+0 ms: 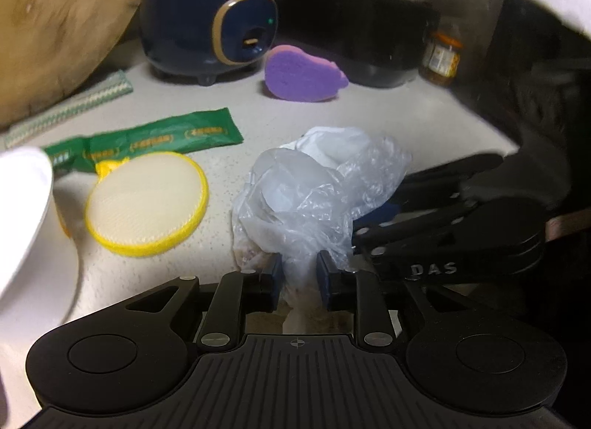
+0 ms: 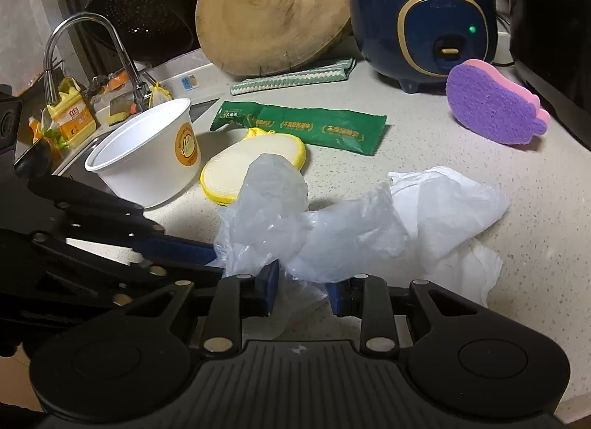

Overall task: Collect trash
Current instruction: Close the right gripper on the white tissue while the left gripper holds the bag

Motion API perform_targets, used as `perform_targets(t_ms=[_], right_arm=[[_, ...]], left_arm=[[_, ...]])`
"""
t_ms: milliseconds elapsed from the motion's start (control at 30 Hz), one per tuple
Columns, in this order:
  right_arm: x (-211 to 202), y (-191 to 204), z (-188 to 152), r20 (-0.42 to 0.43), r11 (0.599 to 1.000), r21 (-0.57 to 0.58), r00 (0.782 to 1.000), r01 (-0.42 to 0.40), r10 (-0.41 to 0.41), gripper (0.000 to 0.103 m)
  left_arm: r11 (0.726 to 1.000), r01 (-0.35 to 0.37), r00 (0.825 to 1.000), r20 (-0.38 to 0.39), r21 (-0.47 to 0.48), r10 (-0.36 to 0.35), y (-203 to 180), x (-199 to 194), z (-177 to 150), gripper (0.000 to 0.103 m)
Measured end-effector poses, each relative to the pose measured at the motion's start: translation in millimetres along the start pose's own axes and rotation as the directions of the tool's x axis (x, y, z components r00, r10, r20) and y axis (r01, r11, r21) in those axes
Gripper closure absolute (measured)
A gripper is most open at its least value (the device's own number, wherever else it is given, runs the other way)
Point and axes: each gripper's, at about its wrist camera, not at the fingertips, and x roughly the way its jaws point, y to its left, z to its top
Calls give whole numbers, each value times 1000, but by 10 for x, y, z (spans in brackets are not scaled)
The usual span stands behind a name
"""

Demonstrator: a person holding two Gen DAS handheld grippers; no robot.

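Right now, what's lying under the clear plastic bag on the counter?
Crumpled white tissue shows beneath and beside the clear plastic bag. The right gripper and left gripper both have bag between their pads. Anything else under the bag is hidden.

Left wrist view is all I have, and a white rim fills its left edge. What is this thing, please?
Observer: It is a white cup, upright and open, beside the yellow round pad.
Operator: What stands behind the cup?
Observer: A curved metal faucet.
Operator: Does the right hand-held gripper have the bag?
Observer: Yes, the right hand-held gripper is shut on the plastic bag.
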Motion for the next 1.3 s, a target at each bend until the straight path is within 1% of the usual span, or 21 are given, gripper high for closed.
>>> perform_targets(t_ms=[100, 133, 200, 233, 267, 367, 433, 467, 533, 567, 600, 667, 767, 900, 1000, 1033, 1100, 1133, 1167, 1233, 1300], right_arm=[[-157, -16, 23, 49, 997, -50, 997, 55, -52, 74], [-223, -38, 38, 71, 995, -60, 995, 80, -75, 71], [-335, -113, 78, 111, 988, -57, 985, 141, -134, 60], [-381, -171, 94, 128, 984, -44, 978, 171, -164, 47], [-417, -234, 105, 144, 979, -25, 970, 202, -196, 39], [-433, -408, 98, 150, 953, 33, 941, 302, -304, 38], [-414, -505, 86, 133, 939, 64, 930, 337, -343, 38], [-404, -524, 76, 130, 935, 73, 926, 348, -355, 38], [-390, -507, 38, 146, 928, 68, 917, 366, -372, 38], [-388, -476, 21, 150, 930, 51, 918, 365, -368, 38], [-365, -448, 15, 146, 934, 33, 923, 355, -356, 38], [-311, -384, 33, 130, 949, 21, 941, 314, -314, 32], [-215, -310, 60, 108, 965, 19, 959, 263, -264, 28], [-38, -137, 55, 75, 962, -39, 961, 269, -265, 28], [46, -54, 41, 39, 963, -64, 965, 261, -259, 28], [68, -33, 46, 30, 964, -69, 966, 257, -256, 30], [93, 1, 33, 16, 962, -72, 964, 265, -265, 43], [95, 22, 28, 19, 959, -77, 962, 273, -273, 57], [87, 41, 28, 18, 957, -86, 961, 276, -276, 78], [36, 91, 36, 21, 957, -90, 961, 276, -275, 95], [-79, 146, 47, 52, 963, -84, 966, 256, -252, 95]], left_arm=[[998, -36, 999, -11, 52, 36, -133, 55, 21, 77], [996, -47, 999, -18, 71, 49, -172, 97, 41, 77], [994, -64, 997, -31, 89, 67, -220, 150, 45, 77], [993, -72, 997, -35, 90, 75, -243, 167, 55, 77], [993, -77, 996, -42, 84, 81, -254, 189, 69, 77], [996, -87, 995, -38, 23, 87, -240, 187, 61, 77], [996, -80, 997, 2, -27, 80, -201, 154, -9, 76], [996, -70, 997, 20, -50, 71, -175, 137, -41, 78], [990, -43, 998, 37, -132, 49, -85, 77, -74, 81], [984, -37, 998, 48, -173, 46, -38, 28, -87, 83], [980, -50, 996, 64, -195, 64, -10, -41, -98, 84], [976, -91, 990, 89, -200, 110, 14, -189, -119, 84], [964, -130, 982, 101, -231, 157, 71, -397, -169, 85], [944, -164, 970, 129, -285, 208, 130, -637, -236, 85], [925, -171, 964, 137, -340, 229, 190, -759, -291, 85], [920, -171, 962, 140, -353, 233, 199, -786, -312, 85], [916, -170, 961, 147, -364, 236, 204, -837, -344, 85], [915, -171, 959, 151, -365, 239, 200, -867, -366, 85], [915, -171, 959, 153, -365, 240, 194, -884, -377, 85], [915, -167, 958, 158, -367, 238, 188, -923, -411, 85], [916, -168, 956, 168, -364, 242, 173, -981, -444, 85]])
